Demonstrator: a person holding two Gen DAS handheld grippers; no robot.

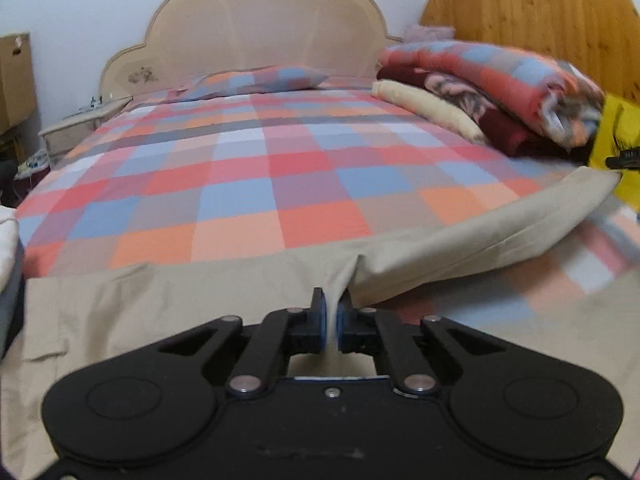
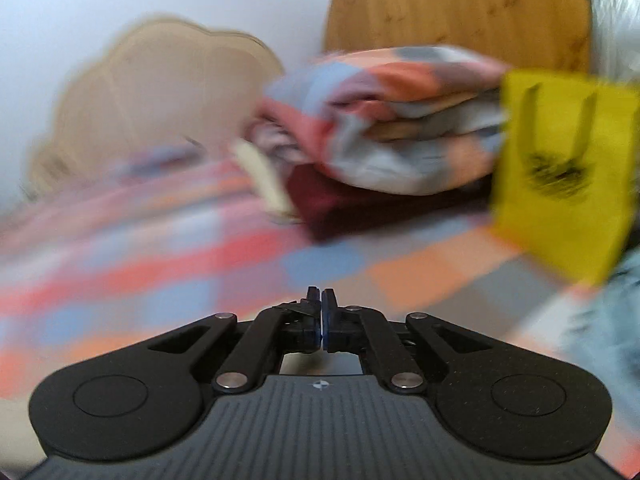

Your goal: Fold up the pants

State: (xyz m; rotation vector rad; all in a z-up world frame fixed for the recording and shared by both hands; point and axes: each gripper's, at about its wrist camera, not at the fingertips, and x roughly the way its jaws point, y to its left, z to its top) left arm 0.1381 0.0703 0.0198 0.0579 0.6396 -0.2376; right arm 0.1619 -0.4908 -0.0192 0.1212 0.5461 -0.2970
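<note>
Beige pants (image 1: 460, 236) lie across the near part of a checked bed (image 1: 260, 168). One leg stretches to the right and is lifted off the bed toward a dark object at the right edge. My left gripper (image 1: 332, 312) is shut on a pinched fold of the beige fabric near the pants' middle. My right gripper (image 2: 321, 300) has its jaws pressed together above the checked bedspread (image 2: 200, 272); its view is blurred, and no beige fabric shows between the jaws.
A stack of folded blankets (image 1: 492, 88) lies at the bed's far right, with a yellow bag (image 1: 616, 136) beside it. A checked pillow (image 1: 260, 80) rests against the beige headboard (image 1: 256, 32). A bedside table (image 1: 80, 124) and cardboard box (image 1: 16, 80) stand at left.
</note>
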